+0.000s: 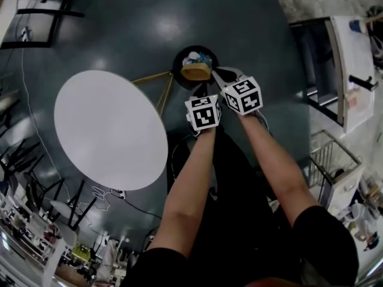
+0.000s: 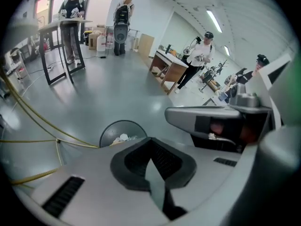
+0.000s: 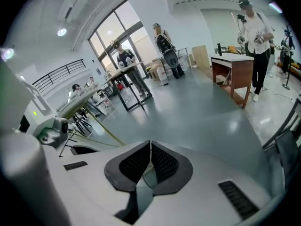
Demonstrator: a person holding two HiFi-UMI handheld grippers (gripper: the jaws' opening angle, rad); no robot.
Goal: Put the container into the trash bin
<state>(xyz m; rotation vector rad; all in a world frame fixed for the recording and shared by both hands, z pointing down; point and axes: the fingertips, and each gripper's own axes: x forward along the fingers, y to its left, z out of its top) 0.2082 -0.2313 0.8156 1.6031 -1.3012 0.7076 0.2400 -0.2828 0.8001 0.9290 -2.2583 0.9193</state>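
Bright, even light comes from ceiling lights (image 2: 214,20) and big windows (image 3: 106,42); the dark floor (image 1: 163,27) shows soft glare. Edges bend strongly, corners are black.

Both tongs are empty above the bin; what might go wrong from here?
The tan container seems perched on rubbish at the near rim of the trash bin; it might tip out. Pushing it down with the shut left tongs or right tongs could shove the bin into the yellow table legs.

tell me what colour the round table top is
Plain white. The table top shows best in the head view.
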